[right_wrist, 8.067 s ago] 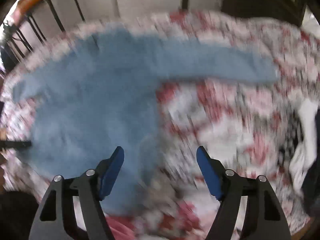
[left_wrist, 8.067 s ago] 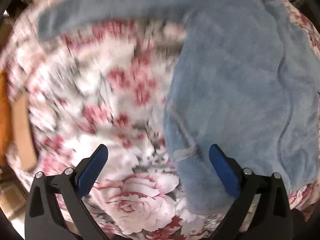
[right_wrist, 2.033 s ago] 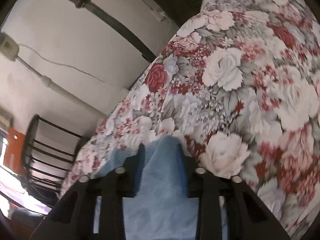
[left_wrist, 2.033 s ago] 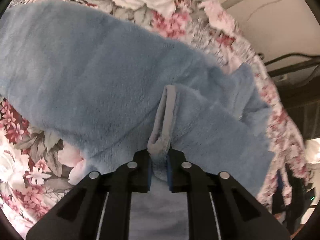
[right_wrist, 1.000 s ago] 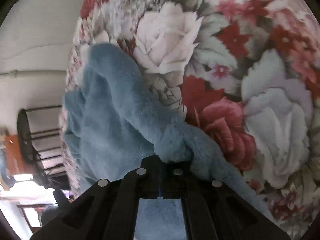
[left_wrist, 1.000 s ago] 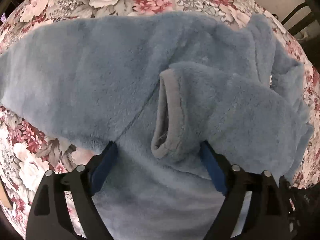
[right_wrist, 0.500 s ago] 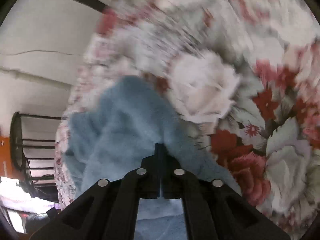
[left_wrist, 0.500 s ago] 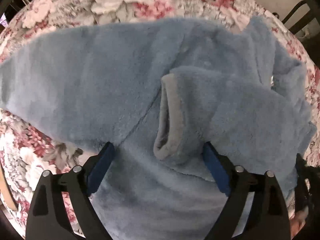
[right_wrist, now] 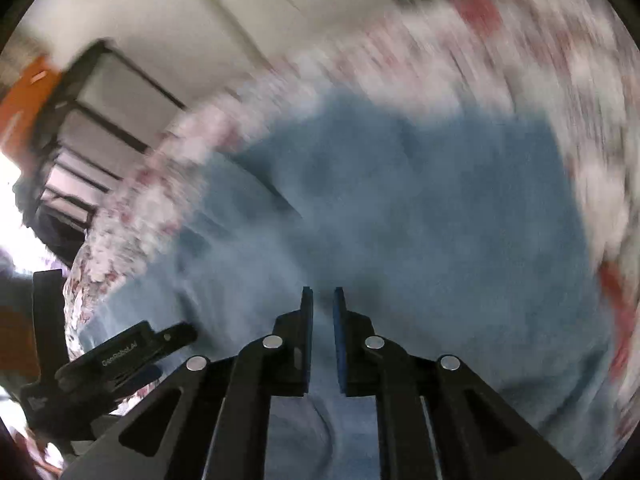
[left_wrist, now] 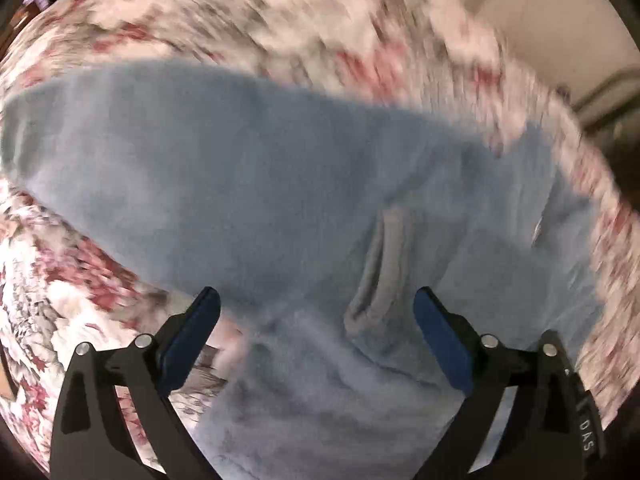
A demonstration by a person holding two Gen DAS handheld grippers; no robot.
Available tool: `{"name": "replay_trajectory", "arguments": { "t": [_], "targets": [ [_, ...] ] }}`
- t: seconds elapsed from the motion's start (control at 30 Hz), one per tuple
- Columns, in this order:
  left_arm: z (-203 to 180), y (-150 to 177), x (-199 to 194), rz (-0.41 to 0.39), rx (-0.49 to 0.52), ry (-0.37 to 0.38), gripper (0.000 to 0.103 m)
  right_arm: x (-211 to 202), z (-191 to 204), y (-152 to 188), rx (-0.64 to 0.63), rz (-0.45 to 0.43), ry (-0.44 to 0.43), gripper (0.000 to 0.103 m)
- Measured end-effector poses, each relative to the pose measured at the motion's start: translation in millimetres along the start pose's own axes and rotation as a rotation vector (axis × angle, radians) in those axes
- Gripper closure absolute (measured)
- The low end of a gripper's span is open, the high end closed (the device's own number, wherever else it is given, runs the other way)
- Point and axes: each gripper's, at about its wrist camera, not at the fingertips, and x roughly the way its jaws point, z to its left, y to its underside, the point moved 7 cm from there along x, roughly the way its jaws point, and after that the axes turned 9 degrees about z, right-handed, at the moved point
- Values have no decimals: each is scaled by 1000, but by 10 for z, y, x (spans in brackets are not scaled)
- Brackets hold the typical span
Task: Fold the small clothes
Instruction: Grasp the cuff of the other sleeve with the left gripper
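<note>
While the blue fleece top [left_wrist: 280,184] lies spread on the flowery bed [left_wrist: 224,16], the left tool [left_wrist: 316,332] gapes wide and empty just above its grey cuff [left_wrist: 380,276], nearer than the right tool [right_wrist: 321,336], barely parting, empty too.

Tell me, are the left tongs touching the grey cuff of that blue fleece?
Apart. The left wrist view shows the left tongs opening wide, with the grey cuff lying loose between the pads, clear of both.
</note>
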Motion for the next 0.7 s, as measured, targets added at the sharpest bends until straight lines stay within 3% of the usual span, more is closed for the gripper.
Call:
{"name": "replay_trajectory", "arguments": {
  "t": [0.03,0.07,0.1,0.17,0.23,0.3,0.33,0.53,0.6,0.7],
  "targets": [
    [60,-55,-50,-23,-26,-12,8,-17,35,-58,-8,-32,3,81],
    [137,-110,-58,-30,-60,-25,8,65,26,-141,7,-27,5,62],
    [186,-143,-34,-21,-85,-18,8,230,-6,-202,29,9,13,54],
    [325,-142,61,25,-147,31,8,668,-119,-192,40,133,52,55],
    [490,-193,90,50,-201,71,8,606,-98,-177,39,109,59,56],
    [642,-256,25,36,-266,121,8,306,-5,-236,93,63,-42,55],
    [753,-285,-15,19,-292,141,8,89,27,-234,118,22,-105,55],
    [1633,-232,-257,-89,-417,282,8,-647,-78,162,196,-32,-239,54],
    [2110,-245,-348,-153,-444,286,9,-636,-56,210,230,-37,-268,54],
    [2728,-382,-520,-251,-404,253,9,-498,-24,141,247,-4,-287,54]
  ]
}}
